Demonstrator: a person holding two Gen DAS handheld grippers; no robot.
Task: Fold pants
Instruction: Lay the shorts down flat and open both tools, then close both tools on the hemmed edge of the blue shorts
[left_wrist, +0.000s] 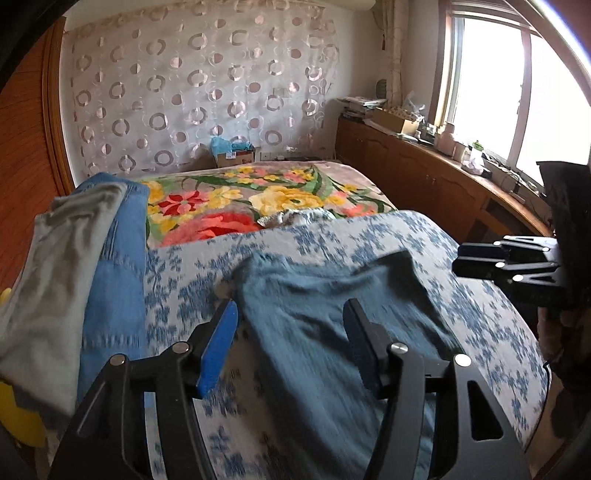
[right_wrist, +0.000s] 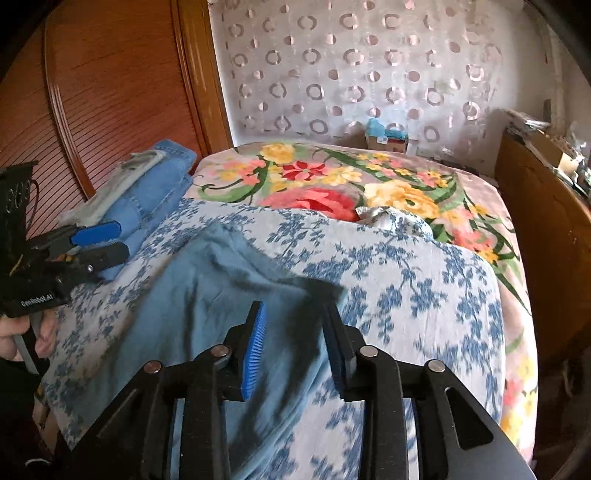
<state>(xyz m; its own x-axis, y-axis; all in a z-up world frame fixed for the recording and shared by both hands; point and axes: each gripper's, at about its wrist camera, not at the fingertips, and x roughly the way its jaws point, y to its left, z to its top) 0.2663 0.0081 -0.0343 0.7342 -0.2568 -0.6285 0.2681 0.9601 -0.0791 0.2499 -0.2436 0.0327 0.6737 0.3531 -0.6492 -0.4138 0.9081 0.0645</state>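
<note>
Blue-grey pants (left_wrist: 332, 306) lie spread on the blue-flowered sheet (left_wrist: 443, 258) of the bed; they also show in the right wrist view (right_wrist: 207, 295). My left gripper (left_wrist: 290, 314) is open and hovers over the pants, its fingers straddling the cloth without holding it. It shows from the side in the right wrist view (right_wrist: 110, 240). My right gripper (right_wrist: 293, 314) is open above the pants' far right corner. It shows at the right edge of the left wrist view (left_wrist: 458, 258).
A pile of folded clothes, blue denim (left_wrist: 118, 258) under a grey garment (left_wrist: 59, 266), sits at the bed's left. A floral blanket (left_wrist: 258, 199) covers the far half. A wooden cabinet (left_wrist: 424, 173) runs along the right, a wooden wardrobe (right_wrist: 110, 92) on the left.
</note>
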